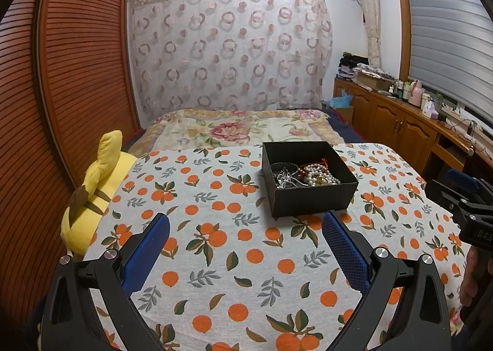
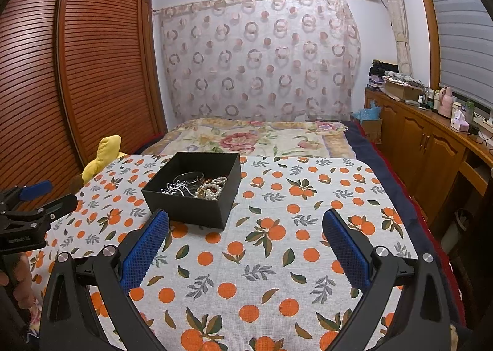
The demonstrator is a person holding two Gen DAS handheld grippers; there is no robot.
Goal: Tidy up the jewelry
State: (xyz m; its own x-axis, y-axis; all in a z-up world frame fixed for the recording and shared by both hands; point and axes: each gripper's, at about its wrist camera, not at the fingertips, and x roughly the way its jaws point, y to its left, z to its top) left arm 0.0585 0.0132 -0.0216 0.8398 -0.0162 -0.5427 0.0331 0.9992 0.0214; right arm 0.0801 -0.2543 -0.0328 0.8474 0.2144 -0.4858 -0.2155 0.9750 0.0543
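A black open box [image 1: 314, 197] [image 2: 191, 206] stands on the orange-print tablecloth [image 1: 234, 246] [image 2: 277, 246]. Inside lie a pearl string [image 1: 320, 177] [image 2: 212, 187], silver pieces [image 1: 285, 178] [image 2: 177, 188] and a dark bangle [image 2: 189, 178]. My left gripper [image 1: 246, 221] is open just in front of the box, nothing between its blue pads. My right gripper [image 2: 246, 221] is open too, the box ahead to its left, near its left fingertip. Each gripper shows at the edge of the other's view: the right gripper [image 1: 462, 194], the left gripper [image 2: 40, 197].
A yellow plush toy [image 1: 98, 191] [image 2: 103, 157] lies at the table's left edge beside the slatted wardrobe [image 1: 61, 89]. A bed with a floral cover [image 1: 240, 129] is behind the table. A wooden cabinet [image 2: 431, 147] with bottles runs along the right wall.
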